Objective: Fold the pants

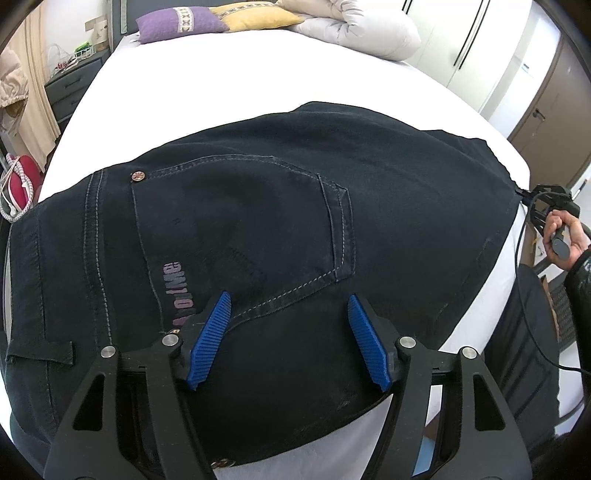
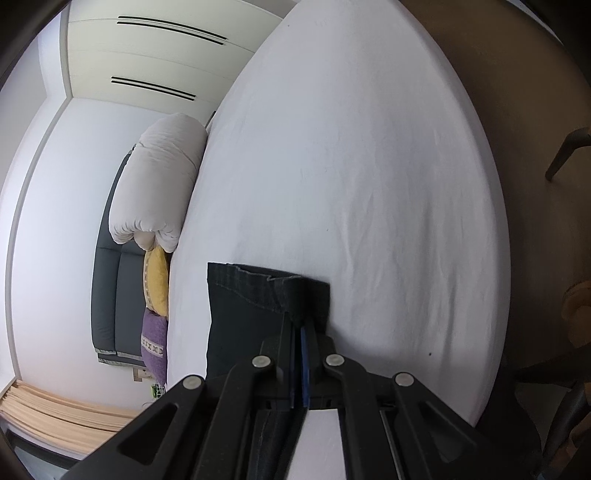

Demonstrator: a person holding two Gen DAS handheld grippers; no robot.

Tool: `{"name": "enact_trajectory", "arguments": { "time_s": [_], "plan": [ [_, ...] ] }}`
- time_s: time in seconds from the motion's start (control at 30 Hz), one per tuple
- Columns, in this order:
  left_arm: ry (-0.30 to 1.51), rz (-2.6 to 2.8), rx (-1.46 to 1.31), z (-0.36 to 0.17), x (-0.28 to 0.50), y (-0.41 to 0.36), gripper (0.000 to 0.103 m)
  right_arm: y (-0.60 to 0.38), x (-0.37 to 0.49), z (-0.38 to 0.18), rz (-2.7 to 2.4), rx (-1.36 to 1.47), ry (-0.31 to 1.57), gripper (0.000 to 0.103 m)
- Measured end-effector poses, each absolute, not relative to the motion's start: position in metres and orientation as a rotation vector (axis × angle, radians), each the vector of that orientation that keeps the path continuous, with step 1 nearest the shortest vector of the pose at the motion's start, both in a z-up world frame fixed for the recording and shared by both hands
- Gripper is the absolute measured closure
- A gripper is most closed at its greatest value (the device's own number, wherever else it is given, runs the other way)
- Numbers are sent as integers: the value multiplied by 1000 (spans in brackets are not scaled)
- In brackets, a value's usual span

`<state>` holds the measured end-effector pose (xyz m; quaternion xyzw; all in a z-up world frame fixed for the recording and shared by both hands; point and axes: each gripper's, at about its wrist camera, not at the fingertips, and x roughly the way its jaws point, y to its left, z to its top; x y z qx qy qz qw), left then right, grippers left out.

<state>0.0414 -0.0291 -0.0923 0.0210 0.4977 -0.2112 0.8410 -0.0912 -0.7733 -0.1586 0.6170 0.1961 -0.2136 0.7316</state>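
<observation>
My left gripper (image 1: 290,341) hangs over the seat of the dark jeans (image 1: 258,229), its blue ribbed pads (image 1: 210,339) spread wide apart with nothing clamped between them; the denim lies under them, and I cannot tell whether the tips touch it. The jeans lie spread across the white bed sheet (image 1: 229,88), back side up, with the back pocket (image 1: 236,218) and its copper rivet (image 1: 137,177) just ahead of my left gripper and a belt loop (image 1: 40,352) off to the left. The far end of the fabric runs to the right edge of the bed, where my right hand (image 1: 563,236) grips its tool.

My right gripper (image 2: 301,350) is clamped tight on the hem end of a trouser leg (image 2: 251,306), its jaws pressed together with the stitched hem sticking out past the fingertips over the sheet.

At the head of the bed sit a purple pillow (image 1: 181,20), a yellow pillow (image 1: 255,16) and a rolled white duvet (image 1: 354,29). A grey nightstand (image 1: 72,85) stands beside the bed, and white wardrobe doors (image 1: 476,51) stand on the other side.
</observation>
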Motion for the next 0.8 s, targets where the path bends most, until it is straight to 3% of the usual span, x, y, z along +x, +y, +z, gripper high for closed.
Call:
{"name": "enact_trajectory", "arguments": {
  "time_s": [0.3, 0.33, 0.43, 0.57, 0.8],
  "plan": [
    [1010, -438, 35, -92, 31, -23, 38, -775, -87, -161, -430, 1298, 448, 100],
    [1007, -437, 32, -93, 31, -22, 38, -776, -92, -157, -408, 1300, 438, 93],
    [992, -439, 23, -95, 27, -17, 38, -771, -119, -136, -532, 1233, 436, 45],
    [976, -442, 10, -96, 22, -13, 38, -734, -129, -106, -374, 1157, 448, 46],
    [972, -451, -15, -97, 16, 1, 38, -576, -56, -106, 248, 1187, 784, 51]
  ]
}}
